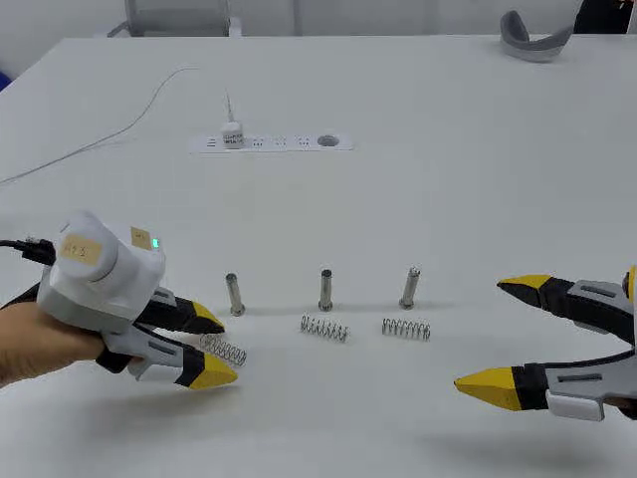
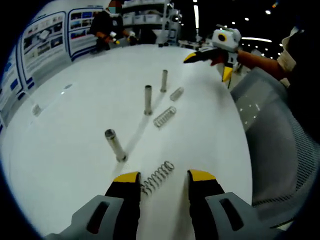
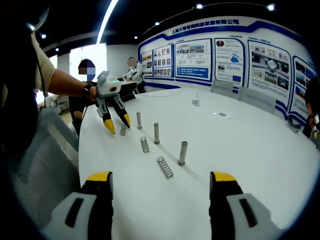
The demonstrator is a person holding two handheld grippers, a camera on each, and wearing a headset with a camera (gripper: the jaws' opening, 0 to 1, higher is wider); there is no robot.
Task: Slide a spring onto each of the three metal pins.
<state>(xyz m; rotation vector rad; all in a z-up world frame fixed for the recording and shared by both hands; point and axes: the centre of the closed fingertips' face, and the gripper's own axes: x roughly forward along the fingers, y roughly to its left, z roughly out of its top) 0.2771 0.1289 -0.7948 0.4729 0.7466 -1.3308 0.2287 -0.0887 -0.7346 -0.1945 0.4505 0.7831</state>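
left gripper (image 1: 227,349) jaws narrowly apart, astride left spring (image 2: 157,177) flat on table (image 1: 418,199) | right gripper (image 1: 480,334) jaws wide, empty, near right | three pins (image 1: 325,289) upright, bare | middle spring (image 1: 324,329) and right spring (image 1: 406,329) just near of their pins

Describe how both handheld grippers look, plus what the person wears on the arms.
The left gripper has a white rounded housing with tan labels, a small green light and a black cable. Both it and the right gripper have grey frames and black jaws ending in pointed yellow tips. The person wears a short pale sleeve.
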